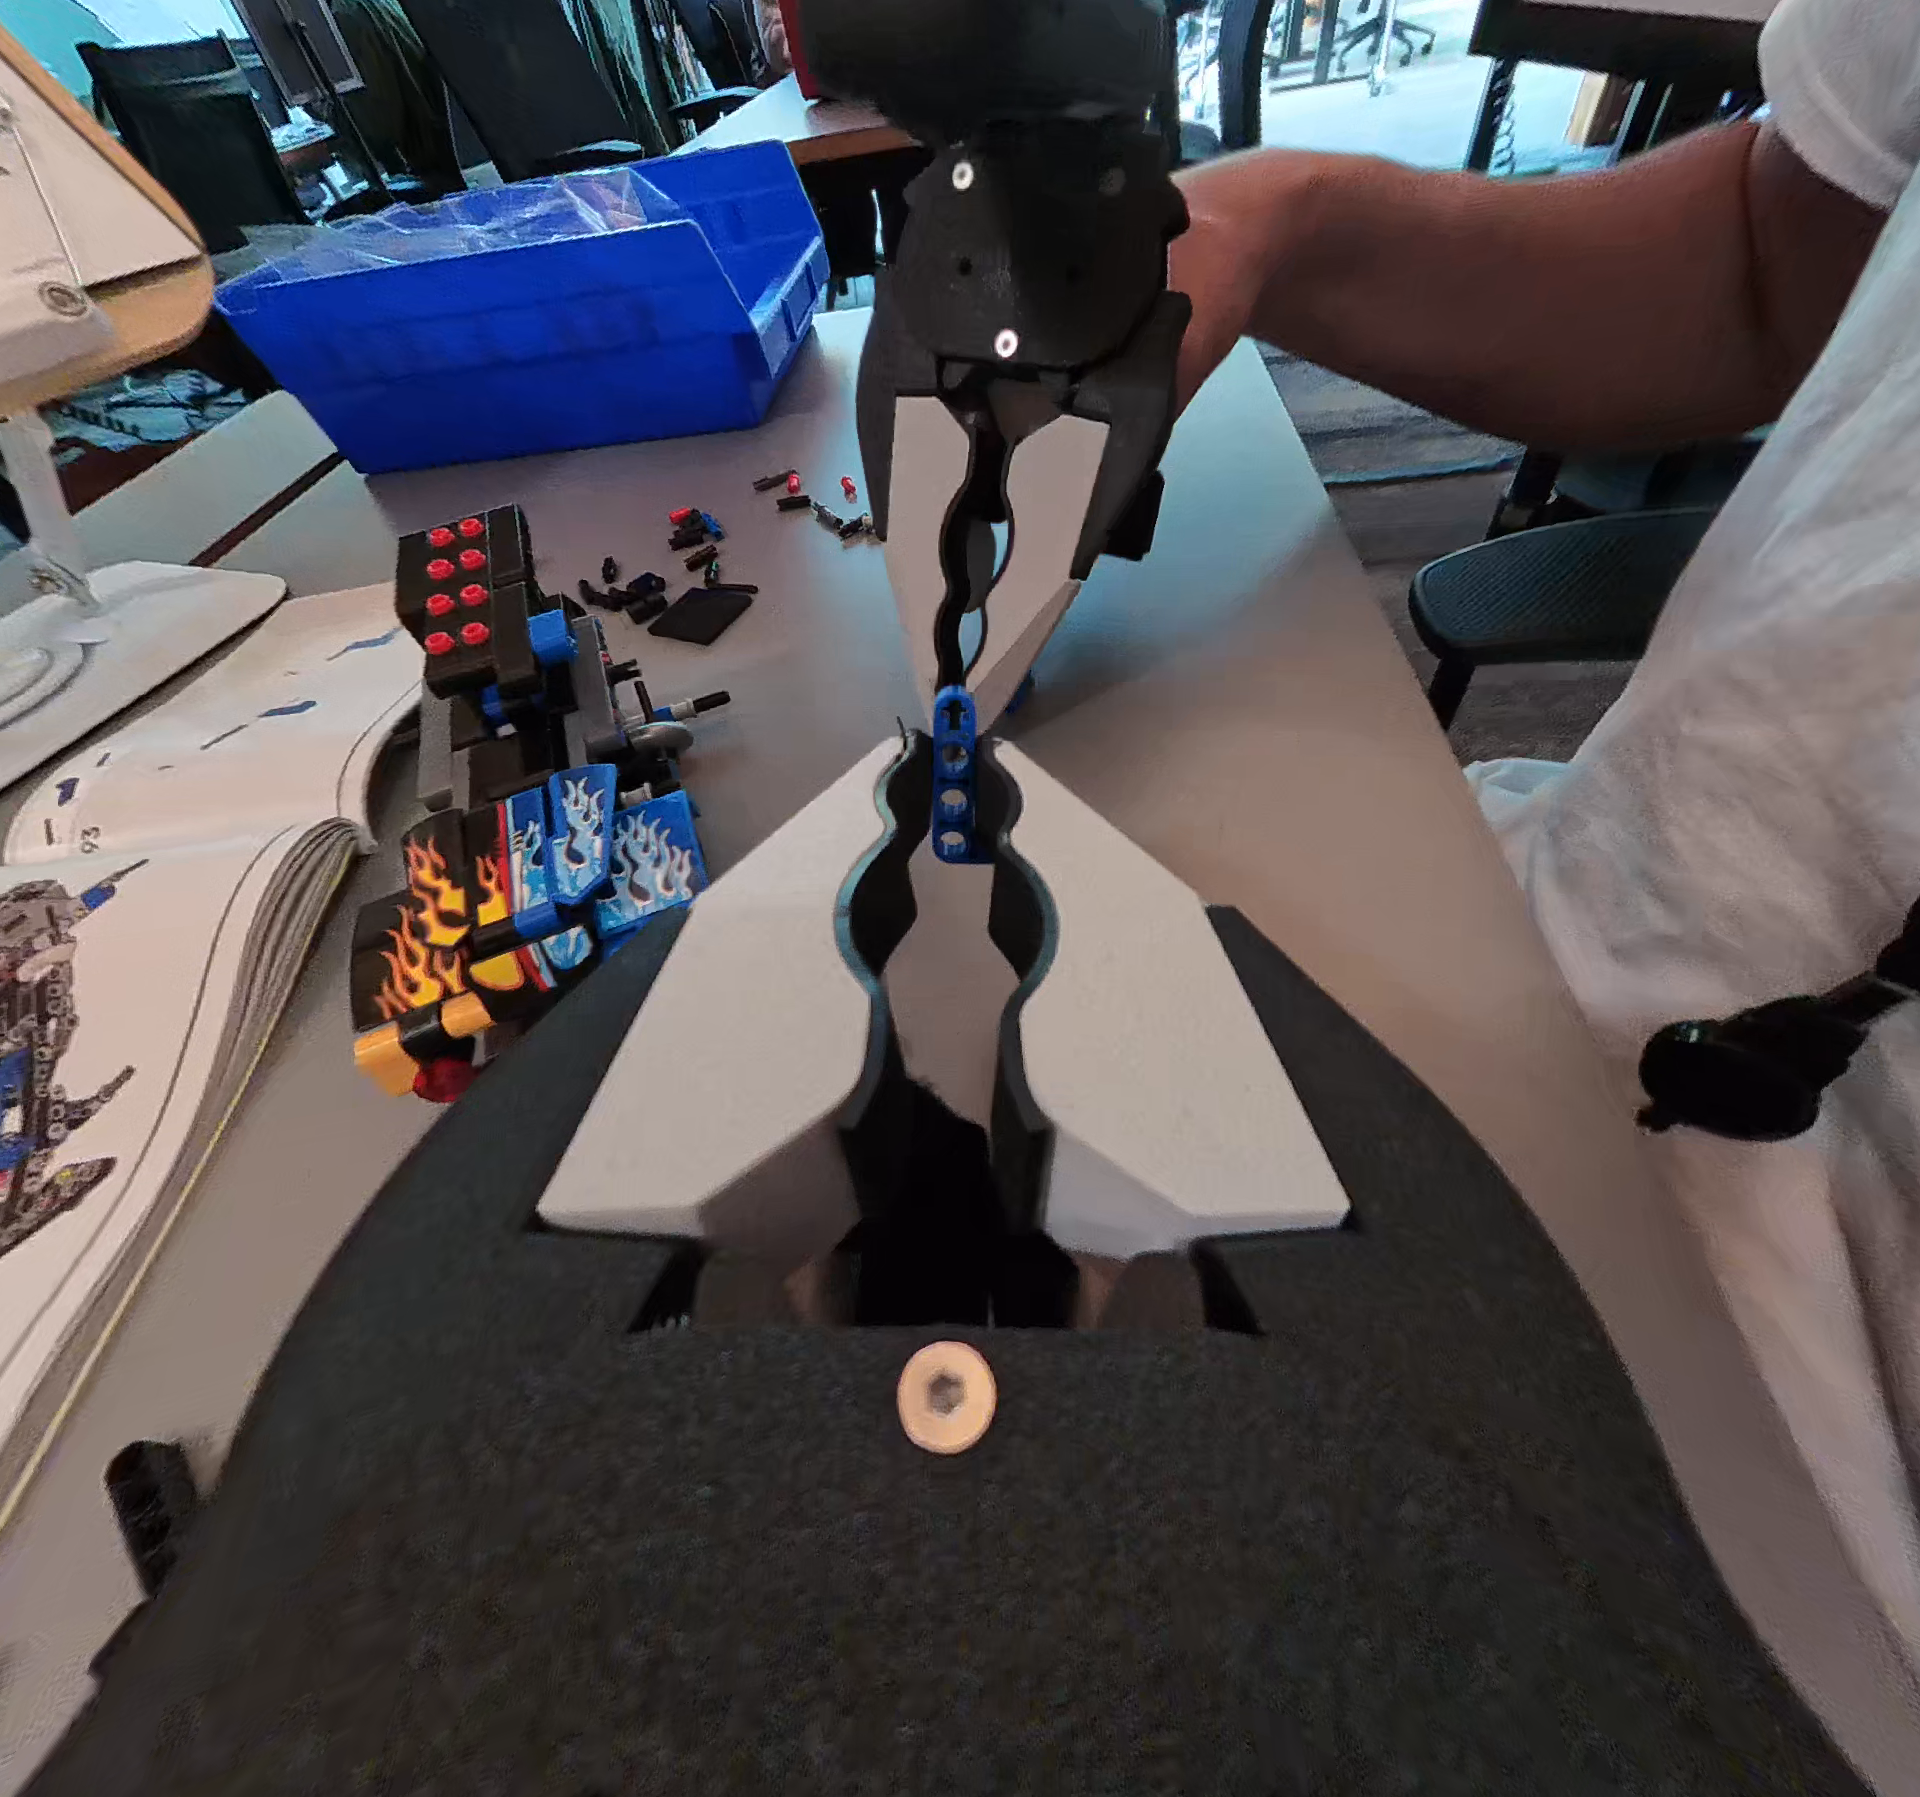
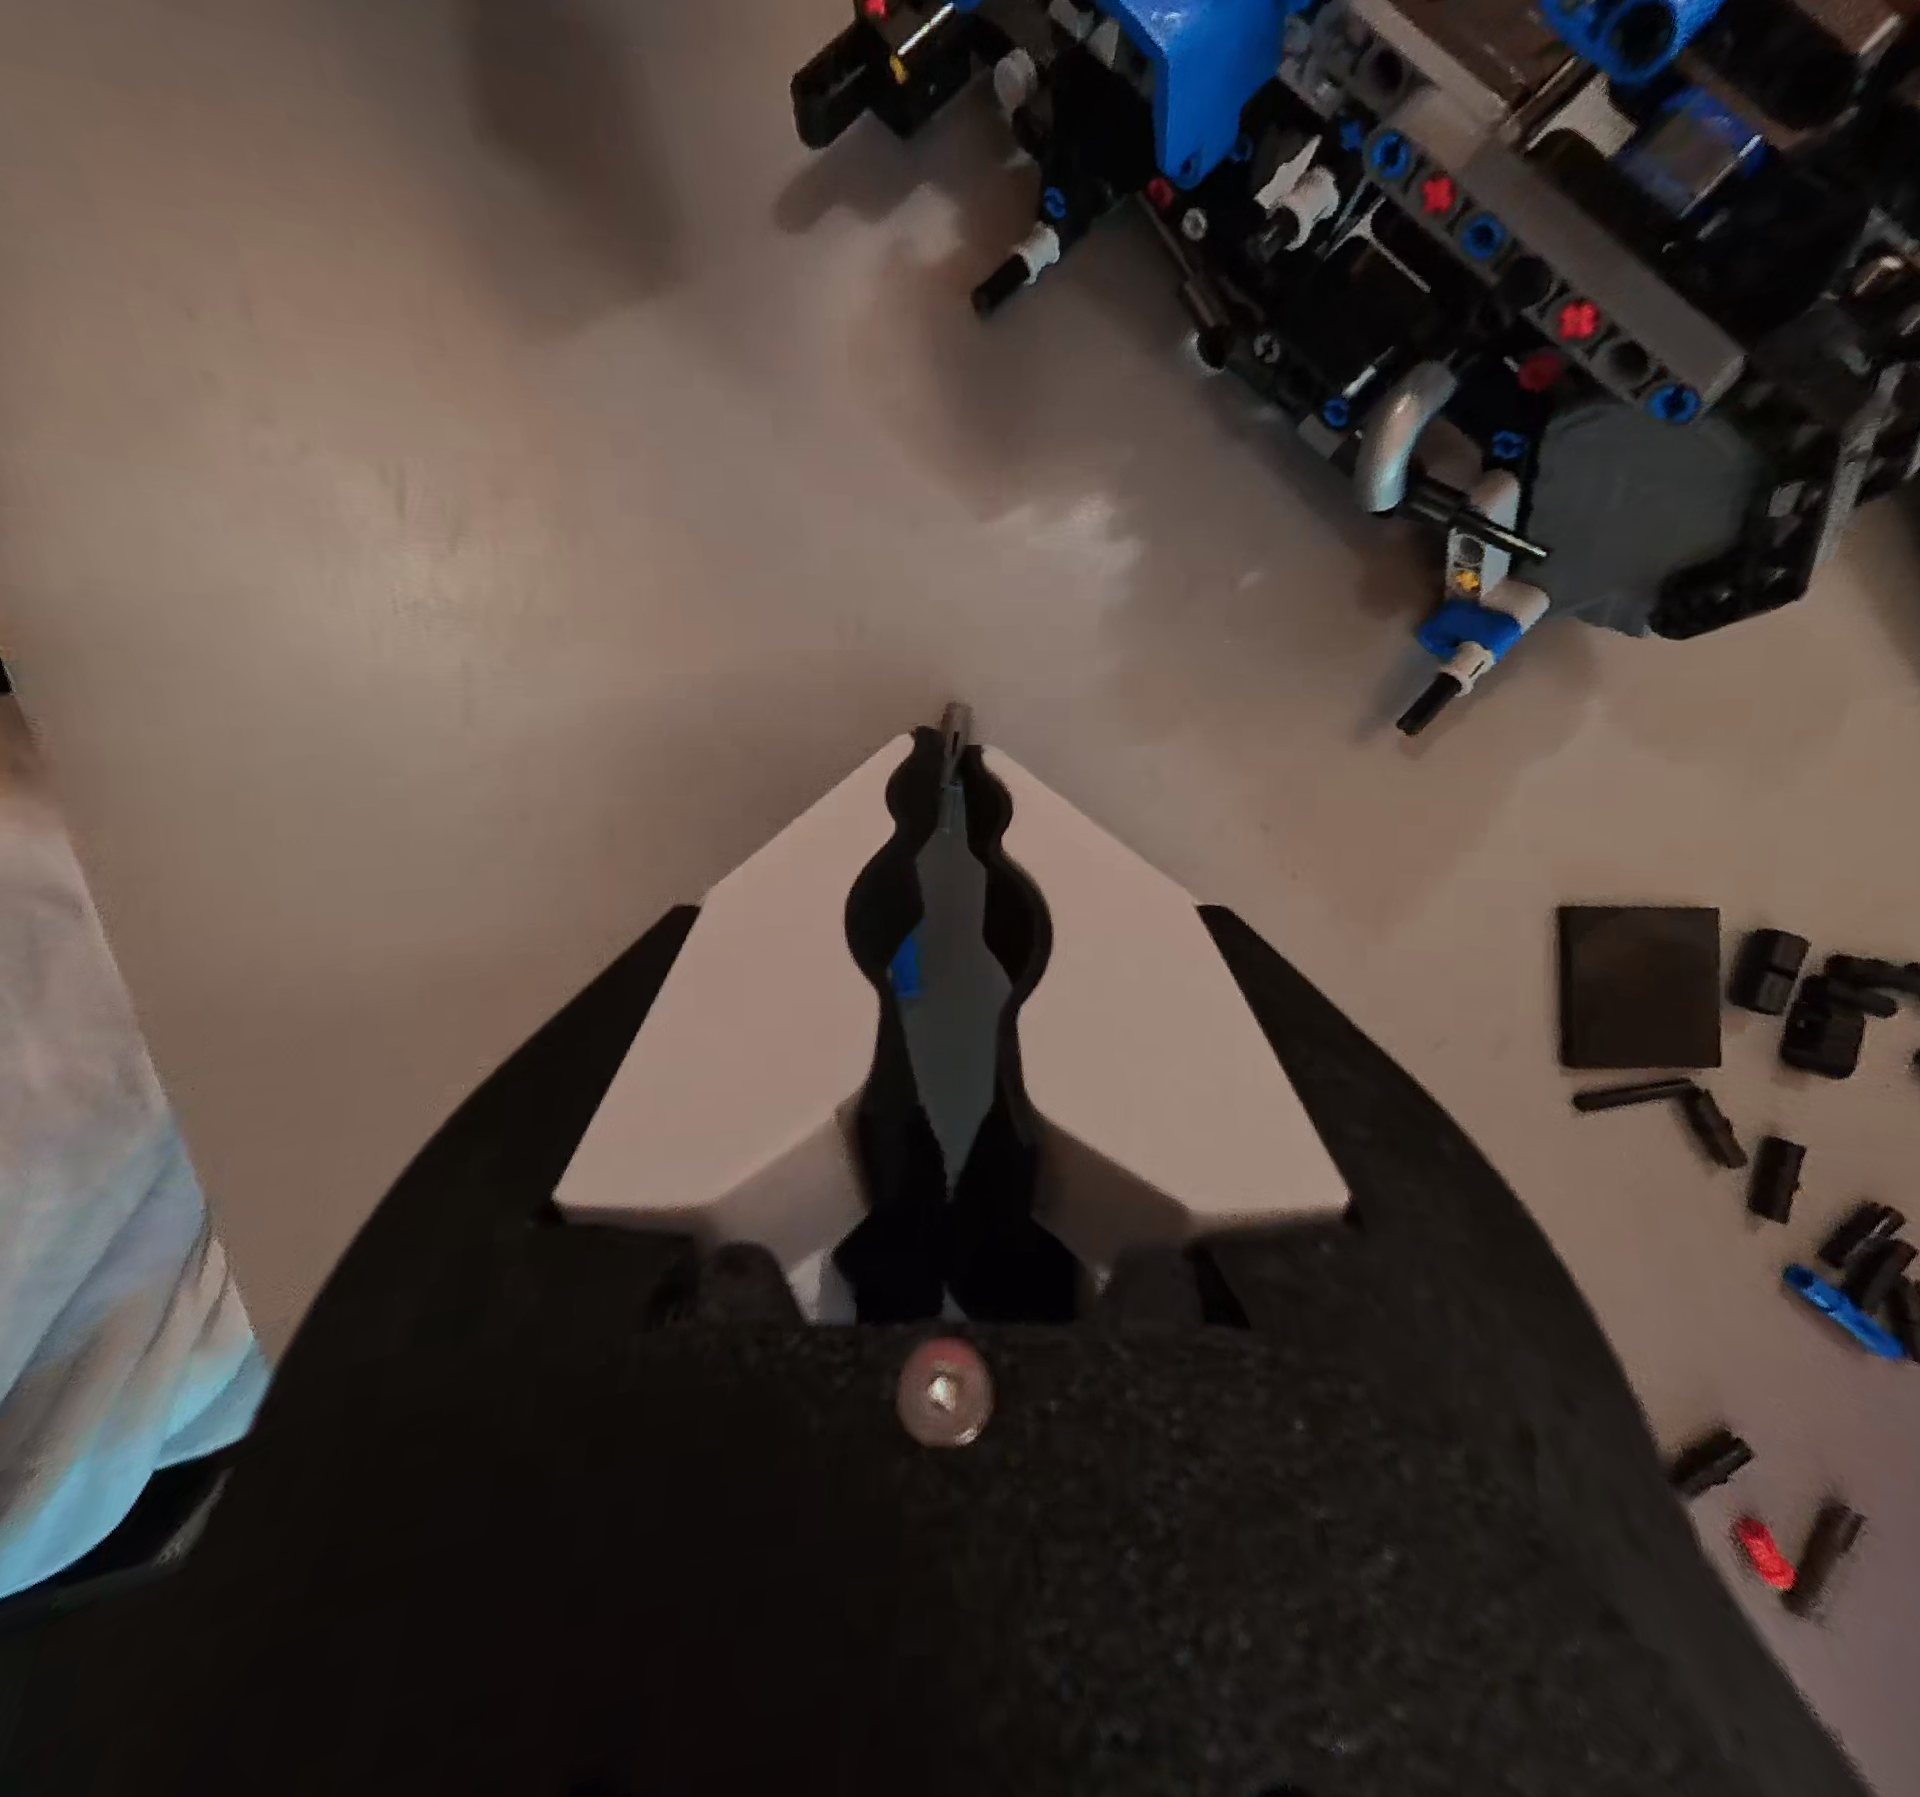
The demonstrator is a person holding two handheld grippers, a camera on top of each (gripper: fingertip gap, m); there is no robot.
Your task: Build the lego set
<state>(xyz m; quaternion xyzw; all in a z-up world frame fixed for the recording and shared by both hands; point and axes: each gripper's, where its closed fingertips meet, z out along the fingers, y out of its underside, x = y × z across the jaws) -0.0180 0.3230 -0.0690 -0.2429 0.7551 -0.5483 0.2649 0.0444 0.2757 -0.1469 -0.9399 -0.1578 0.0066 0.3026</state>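
- My left tool (image 1: pixel 951 781) is clamped on a short blue beam (image 1: pixel 954 791) with a row of round holes, held upright between the tips above the desk (image 1: pixel 1195 729).
- My right tool (image 1: pixel 982 682) comes down from above and ahead of the left one, its tips right at the top end of that beam.
- In the right wrist view, my right tool (image 2: pixel 951 745) is closed on a small grey pin (image 2: pixel 953 731) that pokes out past the tips; a bit of blue shows deeper between the fingers (image 2: pixel 914 812).
- The part-built flame-decorated car model (image 1: pixel 520 771) sits on the desk to the left of my left tool; from the right tool it lies ahead and to the right (image 2: pixel 1455 220).
- Loose small black, red and blue parts (image 1: pixel 696 563) lie beyond the model, left of my right tool.
- An open instruction booklet (image 1: pixel 156 895) lies at the far left.
- A blue bin (image 1: pixel 540 334) stands farther back on the desk.
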